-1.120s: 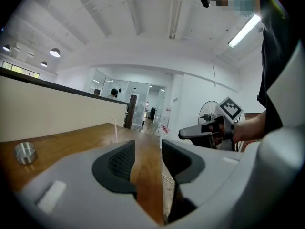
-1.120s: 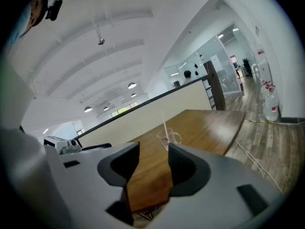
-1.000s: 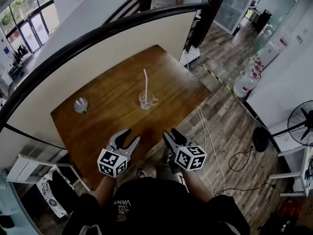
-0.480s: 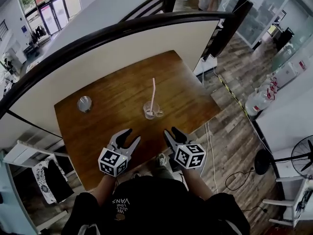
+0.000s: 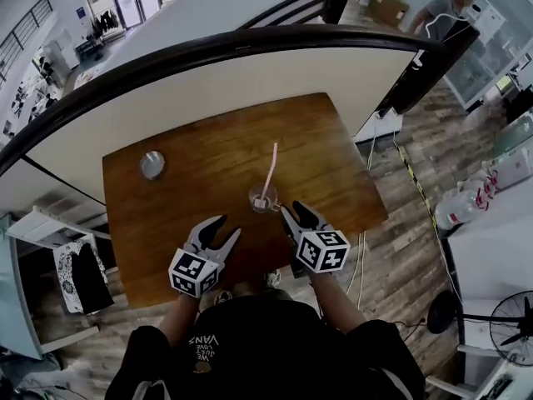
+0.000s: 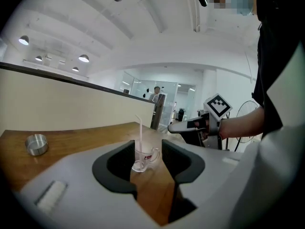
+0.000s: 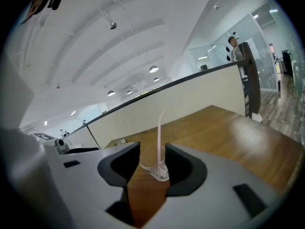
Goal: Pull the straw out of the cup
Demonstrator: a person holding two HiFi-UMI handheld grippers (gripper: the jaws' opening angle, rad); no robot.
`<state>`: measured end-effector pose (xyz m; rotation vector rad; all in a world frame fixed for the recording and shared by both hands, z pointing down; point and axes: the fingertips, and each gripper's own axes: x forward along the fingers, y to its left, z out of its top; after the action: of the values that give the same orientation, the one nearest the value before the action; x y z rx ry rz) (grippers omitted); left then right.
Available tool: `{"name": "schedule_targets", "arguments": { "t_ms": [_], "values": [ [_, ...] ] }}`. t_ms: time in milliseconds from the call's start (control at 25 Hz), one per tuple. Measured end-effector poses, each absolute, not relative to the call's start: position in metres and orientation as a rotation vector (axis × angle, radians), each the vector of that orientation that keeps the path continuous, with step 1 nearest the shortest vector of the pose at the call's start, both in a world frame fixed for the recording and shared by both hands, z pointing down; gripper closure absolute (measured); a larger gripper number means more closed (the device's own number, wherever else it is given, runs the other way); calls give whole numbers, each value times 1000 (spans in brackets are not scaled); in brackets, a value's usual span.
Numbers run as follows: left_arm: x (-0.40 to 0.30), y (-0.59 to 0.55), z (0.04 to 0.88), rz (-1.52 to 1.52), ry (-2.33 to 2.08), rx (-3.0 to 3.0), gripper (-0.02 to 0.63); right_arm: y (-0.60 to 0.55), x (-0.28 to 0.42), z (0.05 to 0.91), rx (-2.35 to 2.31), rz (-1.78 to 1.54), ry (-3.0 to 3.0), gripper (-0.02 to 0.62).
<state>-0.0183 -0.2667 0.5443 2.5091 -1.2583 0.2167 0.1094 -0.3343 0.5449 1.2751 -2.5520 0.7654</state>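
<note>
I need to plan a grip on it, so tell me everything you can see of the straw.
The straw is a thin, pale pink tube, plastic by the look, bent slightly near its top. It stands in the clear glass mug on the wooden table, leaning on the rim, with most of its length sticking out above. Only the mug touches it. The left gripper and the right gripper are both open and short of it.

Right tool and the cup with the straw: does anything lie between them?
No, the stretch is bare: only tabletop shows between the open right tool and the cup, clearest in the right gripper view.
</note>
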Motion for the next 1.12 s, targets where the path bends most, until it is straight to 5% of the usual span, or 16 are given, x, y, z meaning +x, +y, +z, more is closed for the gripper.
{"name": "schedule_targets", "arguments": {
  "t_ms": [1120],
  "values": [
    [-26,-257,571,199,-1569,2243,443,-416,38,599,873,733,-2556,436]
  ]
}}
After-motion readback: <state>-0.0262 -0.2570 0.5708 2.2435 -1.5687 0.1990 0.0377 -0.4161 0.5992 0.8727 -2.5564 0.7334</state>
